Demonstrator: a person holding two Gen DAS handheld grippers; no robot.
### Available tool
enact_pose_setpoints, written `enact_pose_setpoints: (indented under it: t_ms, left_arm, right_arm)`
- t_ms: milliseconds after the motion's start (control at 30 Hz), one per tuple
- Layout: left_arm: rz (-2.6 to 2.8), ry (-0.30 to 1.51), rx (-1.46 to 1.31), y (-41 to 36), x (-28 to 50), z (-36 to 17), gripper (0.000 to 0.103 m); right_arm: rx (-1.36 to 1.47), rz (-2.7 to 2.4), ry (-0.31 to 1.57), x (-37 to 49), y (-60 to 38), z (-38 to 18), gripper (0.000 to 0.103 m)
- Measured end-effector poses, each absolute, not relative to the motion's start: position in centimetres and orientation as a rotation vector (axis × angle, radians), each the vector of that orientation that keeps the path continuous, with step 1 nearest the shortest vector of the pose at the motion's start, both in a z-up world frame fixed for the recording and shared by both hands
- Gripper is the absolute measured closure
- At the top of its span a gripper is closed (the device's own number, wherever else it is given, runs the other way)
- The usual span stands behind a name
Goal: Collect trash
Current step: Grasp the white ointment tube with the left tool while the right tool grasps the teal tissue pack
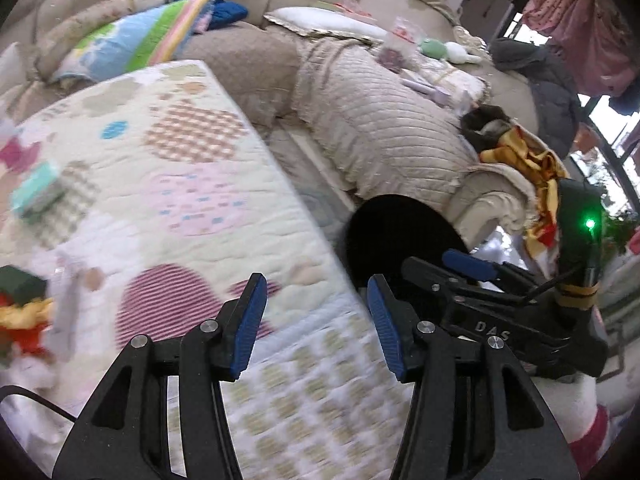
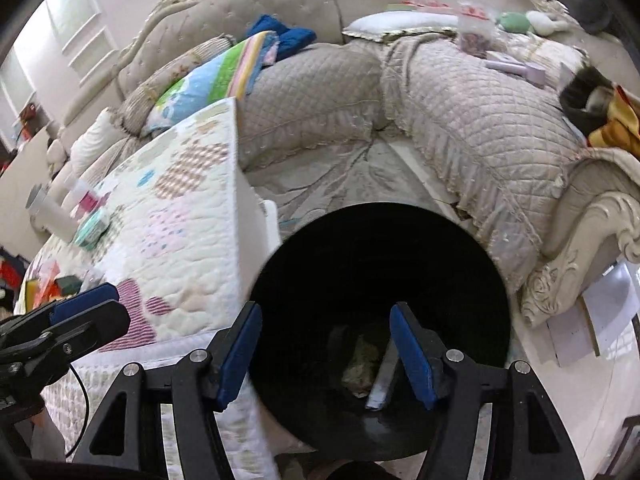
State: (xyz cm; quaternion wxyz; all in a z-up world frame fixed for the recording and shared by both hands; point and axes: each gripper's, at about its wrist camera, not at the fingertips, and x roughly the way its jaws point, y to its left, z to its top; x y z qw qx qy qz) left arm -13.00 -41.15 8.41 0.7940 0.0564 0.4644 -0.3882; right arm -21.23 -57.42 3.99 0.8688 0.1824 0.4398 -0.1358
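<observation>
A black round trash bin (image 2: 380, 264) stands on the floor beside the quilt-covered table (image 2: 188, 216). Inside it lie a crumpled wrapper (image 2: 362, 364) and a flat grey strip (image 2: 384, 376). My right gripper (image 2: 326, 354) is open and empty, held right above the bin's mouth. My left gripper (image 1: 316, 320) is open and empty over the table's edge, with the bin (image 1: 400, 240) just to its right. Loose items lie at the table's left: a teal packet (image 1: 36, 194), a green, red and yellow wrapper (image 1: 20, 312) and a clear wrapper (image 1: 68, 304). The right gripper (image 1: 500, 300) shows in the left wrist view.
A beige quilted sofa (image 2: 460, 120) wraps around behind, with a striped cushion (image 2: 216, 76), a blue cloth (image 2: 288, 36), a plush toy (image 2: 528, 20) and a gold cloth (image 2: 616, 124). A white tube (image 2: 52, 212) lies at the table's far left.
</observation>
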Motion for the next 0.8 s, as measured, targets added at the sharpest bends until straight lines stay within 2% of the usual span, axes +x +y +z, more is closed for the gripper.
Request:
enact_pose_setpoints:
  t_ms: [433, 800]
  left_arm:
    - [-0.478, 0.957, 0.166, -30.9, -7.9, 7.6, 0.052]
    - [-0.388, 1.043, 0.244, -30.4, -3.9, 3.9, 0.053]
  right_arm:
    - [0.317, -0.134, 0.953, -17.8, -49.8, 3.9, 0.039]
    - [0.290, -0.073, 0.969, -16.4, -46.9, 3.8, 0.039]
